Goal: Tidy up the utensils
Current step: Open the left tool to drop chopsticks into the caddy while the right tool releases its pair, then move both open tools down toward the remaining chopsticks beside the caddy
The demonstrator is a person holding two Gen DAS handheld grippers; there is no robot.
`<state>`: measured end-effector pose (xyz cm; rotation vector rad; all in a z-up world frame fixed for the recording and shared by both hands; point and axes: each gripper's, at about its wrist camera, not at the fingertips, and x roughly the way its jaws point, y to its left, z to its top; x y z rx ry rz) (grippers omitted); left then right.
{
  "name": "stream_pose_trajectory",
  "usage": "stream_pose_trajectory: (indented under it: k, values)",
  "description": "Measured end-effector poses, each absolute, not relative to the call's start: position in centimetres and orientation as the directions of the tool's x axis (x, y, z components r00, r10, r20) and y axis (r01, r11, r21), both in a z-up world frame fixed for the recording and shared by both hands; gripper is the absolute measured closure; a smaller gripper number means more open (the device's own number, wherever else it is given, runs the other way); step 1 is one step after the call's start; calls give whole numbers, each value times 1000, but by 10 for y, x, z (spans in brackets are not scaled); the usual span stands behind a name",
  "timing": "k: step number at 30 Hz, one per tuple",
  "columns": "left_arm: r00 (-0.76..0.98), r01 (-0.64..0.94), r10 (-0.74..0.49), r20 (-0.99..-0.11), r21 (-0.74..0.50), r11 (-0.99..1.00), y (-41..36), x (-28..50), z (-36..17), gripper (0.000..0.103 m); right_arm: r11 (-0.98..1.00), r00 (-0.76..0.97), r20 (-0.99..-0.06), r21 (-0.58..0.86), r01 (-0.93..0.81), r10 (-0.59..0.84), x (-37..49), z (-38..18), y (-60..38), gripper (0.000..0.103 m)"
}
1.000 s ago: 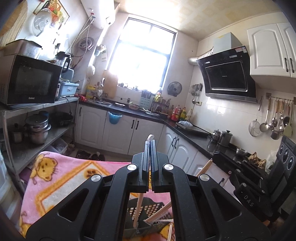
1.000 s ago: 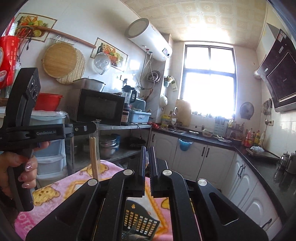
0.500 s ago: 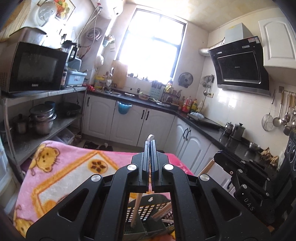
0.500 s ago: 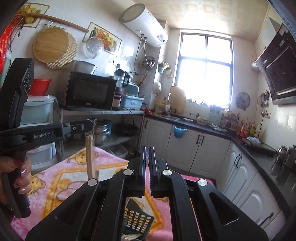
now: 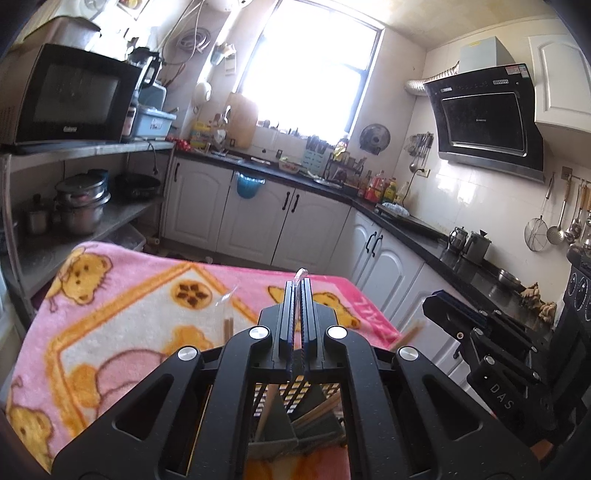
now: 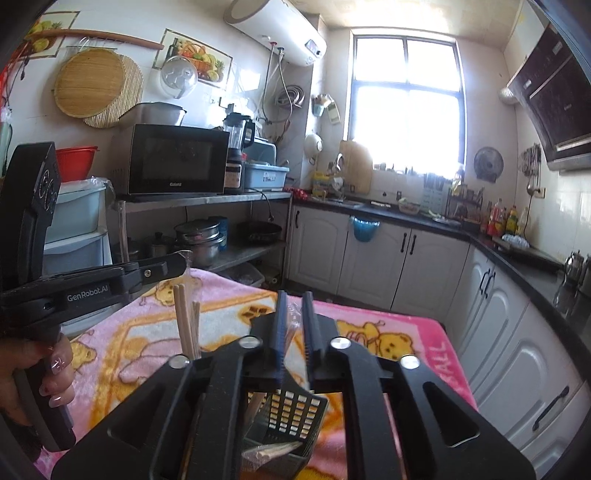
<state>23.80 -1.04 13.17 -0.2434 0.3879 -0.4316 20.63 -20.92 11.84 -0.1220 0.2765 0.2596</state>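
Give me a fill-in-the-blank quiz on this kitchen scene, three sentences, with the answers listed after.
1. The left gripper is shut on a clear plastic ____.
2. The black slotted basket sits on a ____ blanket printed with bears.
3. On the steel shelf, beside a blender, stands a black ____.

Missing words: wrapper; pink; microwave

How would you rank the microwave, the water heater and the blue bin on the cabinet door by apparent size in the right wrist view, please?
1. microwave
2. water heater, somewhat smaller
3. blue bin, clearly smallest
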Motion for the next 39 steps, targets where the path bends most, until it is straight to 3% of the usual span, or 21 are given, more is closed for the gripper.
stream_pose_trajectory:
  k: [2, 7, 27, 33, 39]
  values:
    - [830, 348, -448, -332, -319, 881, -7, 239, 126, 102, 960, 927, -291, -77, -269, 237, 205, 116, -210, 83]
    - [827, 331, -443, -346, -337, 881, 3, 231, 117, 85, 963, 923, -306, -62, -263, 233, 199, 110, -215, 68]
    - [832, 275, -405, -379, -352, 894, 29, 197, 109, 25, 968, 913, -343, -40, -247, 219, 163, 96, -230, 45]
    - [833, 255, -386, -396, -344, 904, 35, 188, 106, 13, 970, 909, -359, -39, -242, 212, 153, 90, -233, 42]
    - [832, 231, -364, -418, -334, 914, 40, 178, 98, 11, 969, 902, -376, -37, -245, 213, 146, 84, -232, 38]
